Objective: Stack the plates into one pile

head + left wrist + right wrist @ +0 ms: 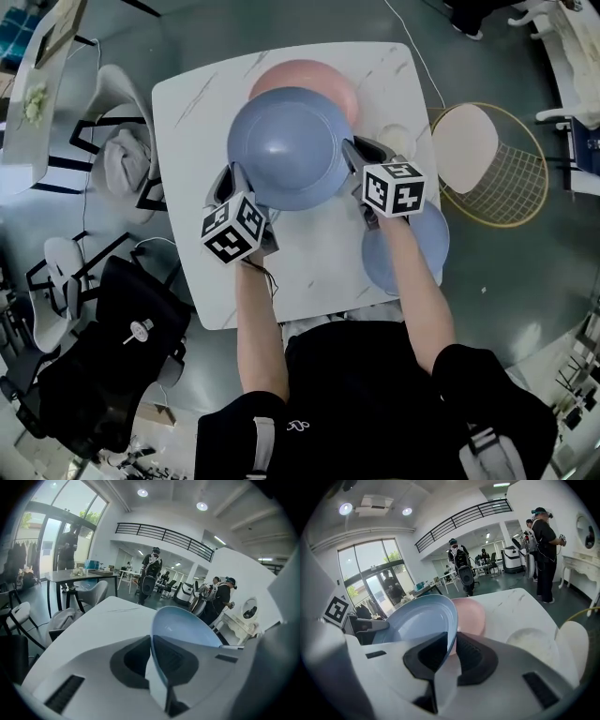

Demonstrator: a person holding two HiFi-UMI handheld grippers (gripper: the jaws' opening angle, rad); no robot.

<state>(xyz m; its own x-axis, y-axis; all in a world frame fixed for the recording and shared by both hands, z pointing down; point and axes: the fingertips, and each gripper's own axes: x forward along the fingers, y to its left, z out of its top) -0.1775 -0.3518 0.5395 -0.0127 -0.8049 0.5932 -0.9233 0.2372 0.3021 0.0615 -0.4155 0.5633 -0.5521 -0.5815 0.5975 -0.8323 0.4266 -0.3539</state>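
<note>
A large blue plate (286, 145) hangs just above the white marble table (197, 141), held by its rim on both sides. My left gripper (234, 180) is shut on the plate's left rim, and in the left gripper view the blue plate (187, 627) runs edge-on between the jaws of that gripper (151, 644). My right gripper (361, 157) is shut on the right rim. The right gripper view shows the plate (417, 620) in that gripper (451, 641). A pink plate (309, 73) (471, 616) lies on the table behind and partly under it. Another blue plate (427, 246) lies under my right forearm.
A small white dish (398, 139) (529, 639) sits near the table's right edge. A wire-frame chair (487, 164) stands right of the table, white chairs (122, 159) to the left. A black bag (112, 356) rests on the floor at the lower left. People stand in the background.
</note>
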